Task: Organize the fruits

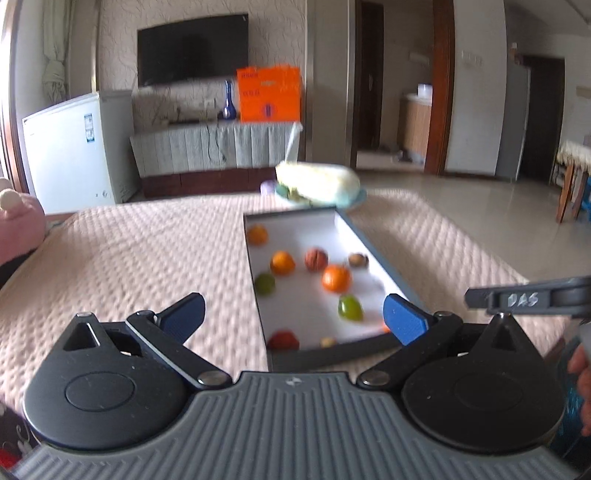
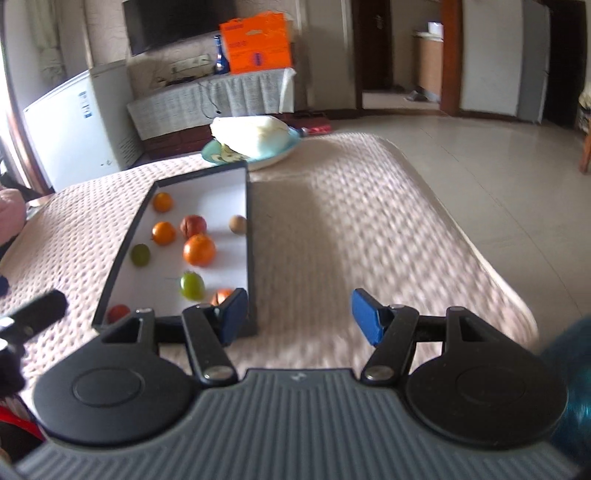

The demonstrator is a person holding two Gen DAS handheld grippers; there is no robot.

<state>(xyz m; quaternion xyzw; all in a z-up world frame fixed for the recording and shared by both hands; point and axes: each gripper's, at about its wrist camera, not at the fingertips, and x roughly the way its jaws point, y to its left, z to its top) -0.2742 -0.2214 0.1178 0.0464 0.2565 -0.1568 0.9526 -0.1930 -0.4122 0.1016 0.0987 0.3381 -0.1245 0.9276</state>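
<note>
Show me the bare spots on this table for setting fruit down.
Free: quilted cloth right of the box, below the plate; cloth left of the box. Crowded: inside the box, though its far end near the plate is bare.

A pale, textured wallpapered wall carries a black flat television screen. Below it runs a low cabinet draped in grey striped cloth, bearing a bright orange cardboard box and a slim blue glass vase. A white chest freezer stands at the left. Glossy beige floor tiles reach dark wooden door frames. Soft daylight fills the room.
</note>
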